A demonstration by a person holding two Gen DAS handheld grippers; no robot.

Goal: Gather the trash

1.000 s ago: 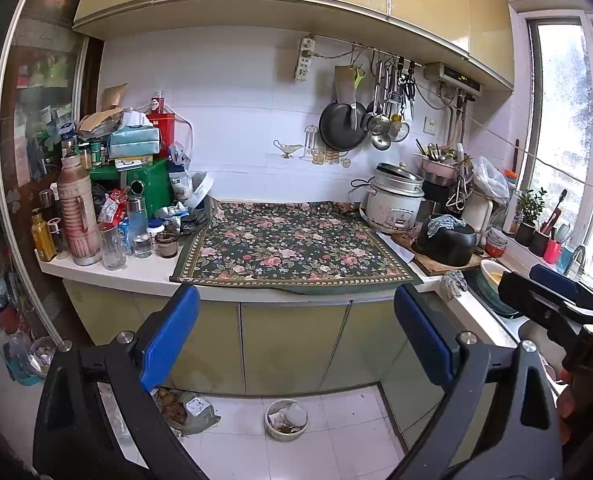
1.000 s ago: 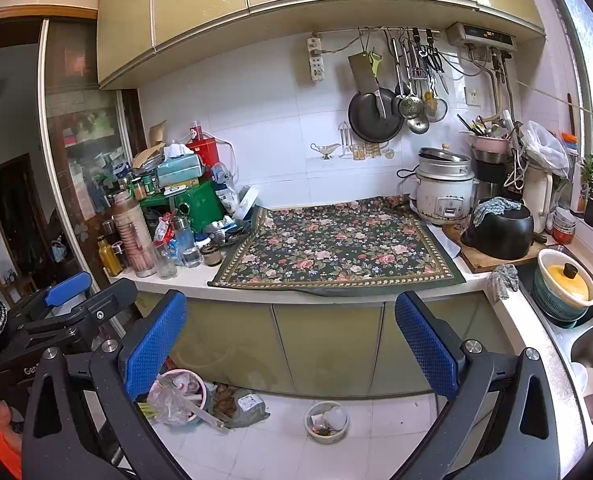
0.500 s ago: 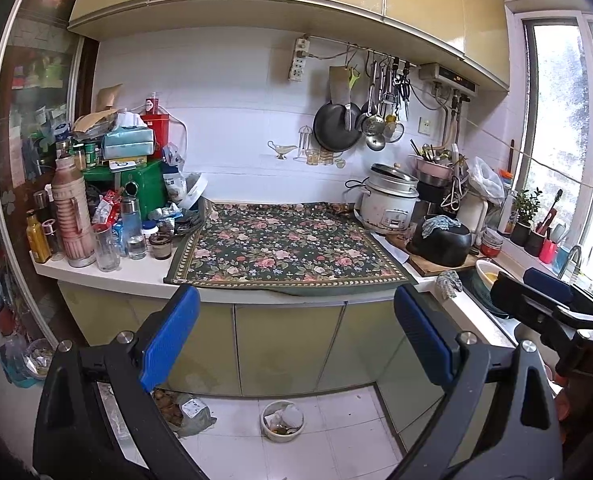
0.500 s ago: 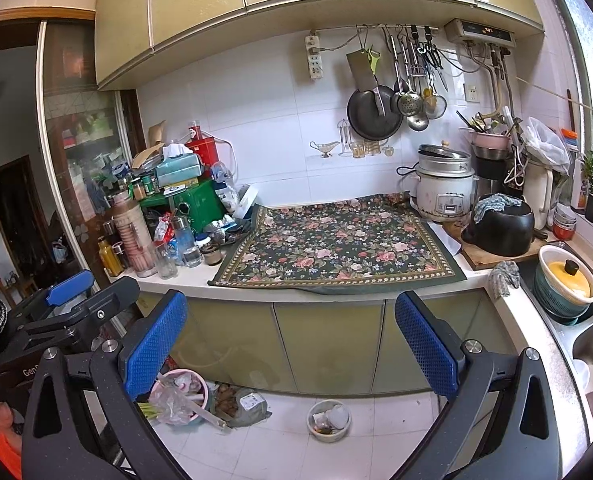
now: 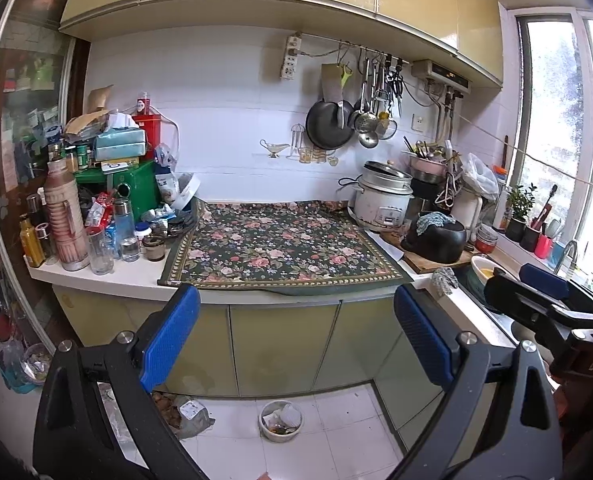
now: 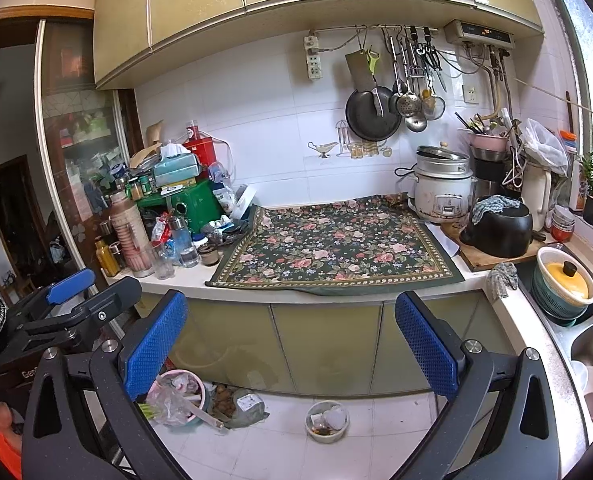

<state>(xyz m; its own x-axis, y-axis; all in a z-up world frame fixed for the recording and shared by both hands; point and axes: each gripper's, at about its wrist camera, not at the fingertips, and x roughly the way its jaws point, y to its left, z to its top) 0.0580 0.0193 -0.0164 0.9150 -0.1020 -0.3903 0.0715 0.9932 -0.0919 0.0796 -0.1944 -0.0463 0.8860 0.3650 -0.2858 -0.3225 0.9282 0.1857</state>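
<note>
Both grippers hang open and empty in front of a kitchen counter. My left gripper (image 5: 296, 340) spreads its blue pads wide before the cabinet doors; my right gripper (image 6: 292, 344) does the same. On the tiled floor stands a small white bowl (image 5: 280, 426) (image 6: 327, 420) holding scraps. Left of it lies a grey bag of scraps (image 5: 188, 416) (image 6: 242, 404). A pink basin (image 6: 180, 396) with crumpled plastic and a stick sits at the cabinet foot. A red wrapper (image 5: 100, 208) lies among the counter clutter.
A floral cloth (image 5: 284, 248) covers the counter middle. Bottles, jars and boxes (image 5: 76, 216) crowd its left end. A rice cooker (image 5: 382, 202), black pot (image 5: 436, 236), sink (image 6: 592, 352) and lidded green basket (image 6: 564, 284) stand at the right.
Both views have shifted only slightly; the counter sits a little lower and further left in the left wrist view. Both grippers stay open and empty.
</note>
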